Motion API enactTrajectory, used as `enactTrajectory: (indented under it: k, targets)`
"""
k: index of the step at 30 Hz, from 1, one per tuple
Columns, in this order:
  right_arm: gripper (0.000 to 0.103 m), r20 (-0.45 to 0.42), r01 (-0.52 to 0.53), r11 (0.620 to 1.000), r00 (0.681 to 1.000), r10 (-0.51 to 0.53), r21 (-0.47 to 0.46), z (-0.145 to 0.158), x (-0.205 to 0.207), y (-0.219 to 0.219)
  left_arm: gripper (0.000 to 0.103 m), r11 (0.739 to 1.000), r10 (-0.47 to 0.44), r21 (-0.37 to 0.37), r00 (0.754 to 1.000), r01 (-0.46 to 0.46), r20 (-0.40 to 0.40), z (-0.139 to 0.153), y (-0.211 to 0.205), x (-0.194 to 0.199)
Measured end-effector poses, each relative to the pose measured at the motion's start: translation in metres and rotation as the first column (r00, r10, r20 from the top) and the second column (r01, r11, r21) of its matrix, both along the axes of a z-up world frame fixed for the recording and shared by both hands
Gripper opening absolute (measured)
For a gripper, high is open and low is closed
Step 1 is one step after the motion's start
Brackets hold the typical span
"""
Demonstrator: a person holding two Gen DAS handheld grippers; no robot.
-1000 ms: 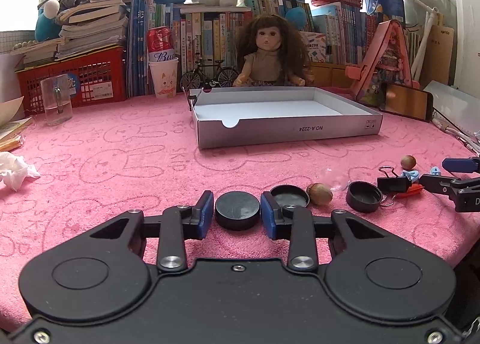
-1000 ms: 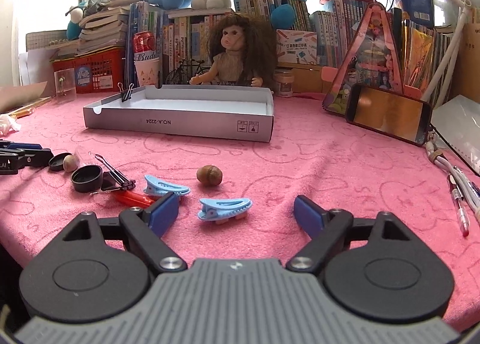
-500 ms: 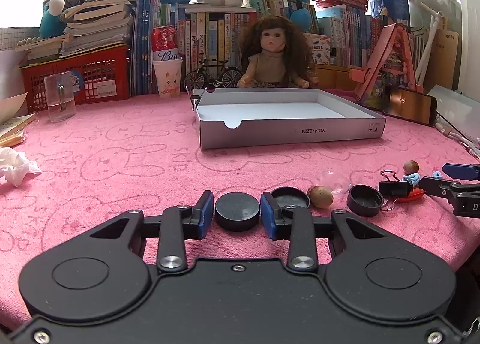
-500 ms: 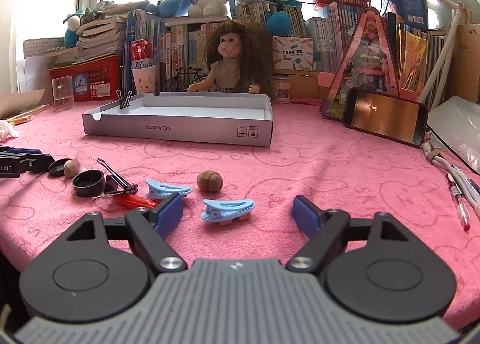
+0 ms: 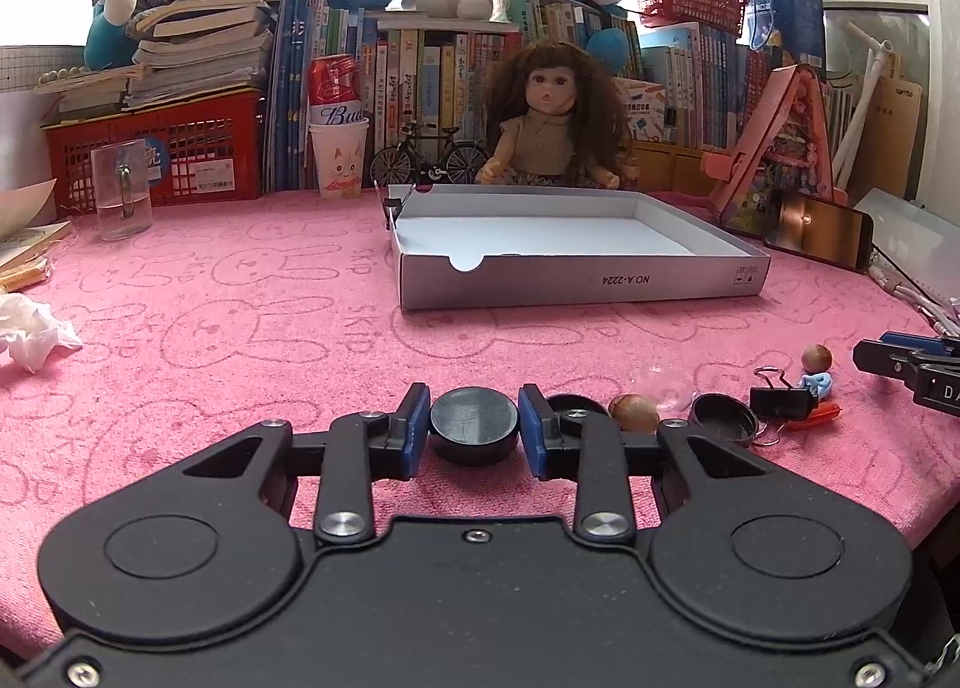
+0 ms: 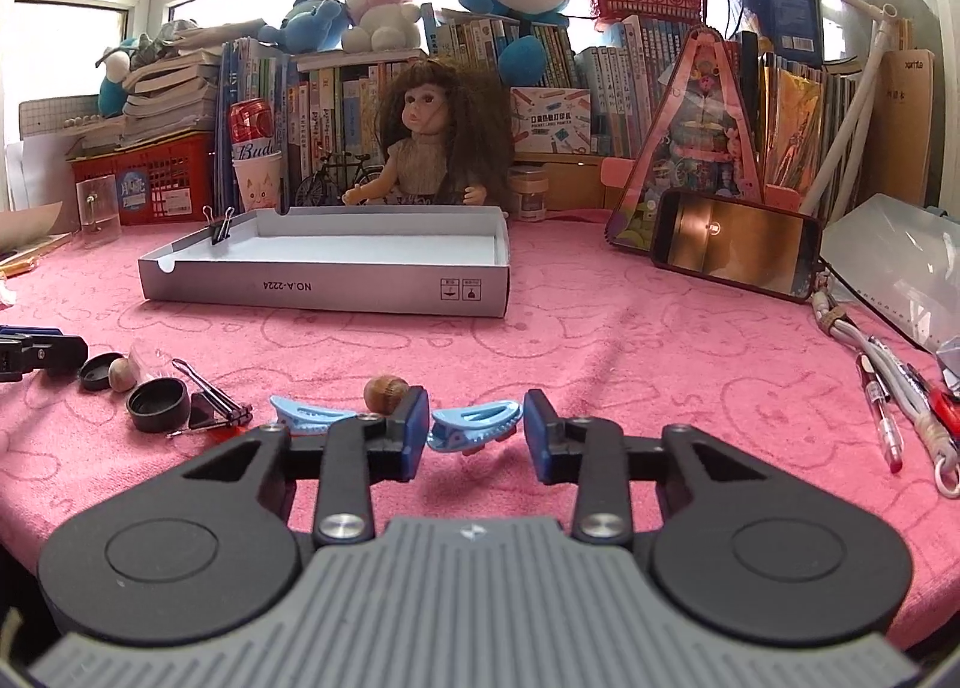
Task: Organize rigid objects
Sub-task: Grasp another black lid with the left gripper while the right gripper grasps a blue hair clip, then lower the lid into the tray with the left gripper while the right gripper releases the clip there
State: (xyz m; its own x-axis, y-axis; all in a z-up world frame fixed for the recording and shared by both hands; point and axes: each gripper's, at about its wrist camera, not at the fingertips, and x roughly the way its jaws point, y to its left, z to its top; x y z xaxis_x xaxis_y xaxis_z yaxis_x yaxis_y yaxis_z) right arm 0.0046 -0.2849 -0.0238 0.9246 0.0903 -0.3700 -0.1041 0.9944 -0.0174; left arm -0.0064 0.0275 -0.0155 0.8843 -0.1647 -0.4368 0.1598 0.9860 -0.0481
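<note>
My left gripper is closing its jaws, and the blue pads touch both sides of a round black cap on the pink cloth. My right gripper is closing too, its pads at the two ends of a light blue hair clip that sits tilted between them. A second blue clip and a hazelnut lie just left of it. Two more black caps, another nut and a black binder clip lie between the grippers. The open grey box stands farther back.
A phone leans at the back right, with pens and cables on the right edge. A glass and crumpled tissue are at the left. A doll, books and baskets line the back.
The right jaws have come in from wide open onto the blue hair clip, which has tipped. The left gripper has kept still on the black cap.
</note>
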Motion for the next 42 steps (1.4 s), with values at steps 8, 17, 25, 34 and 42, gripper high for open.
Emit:
enactTrajectory:
  k: [8,17,25,34,42]
  targets:
    - [0.039,0.020,0.012,1.000,1.000,-0.012,0.001,0.011,0.004,0.003,0.030,1.000,0.000,-0.009,1.000,0.000,0.017,0.011,-0.005,0.004]
    - [0.039,0.019,0.035,0.999,0.999,-0.036,0.021,0.018,0.012,0.003,0.030,1.000,-0.002,-0.022,1.000,0.003,0.030,0.022,-0.009,0.015]
    - [0.039,0.003,0.063,0.997,0.998,-0.063,0.049,0.025,0.025,0.002,0.030,1.000,-0.008,-0.024,0.999,0.008,0.032,0.031,-0.016,0.027]
    - [0.039,-0.001,0.073,0.994,0.997,-0.073,0.080,0.033,0.041,0.002,0.030,0.999,0.000,-0.033,1.000,0.000,0.021,0.042,-0.022,0.047]
    - [0.039,0.001,0.067,0.993,0.998,-0.068,0.098,0.044,0.058,0.003,0.030,0.999,0.004,-0.054,1.000,-0.004,0.008,0.053,-0.024,0.070]
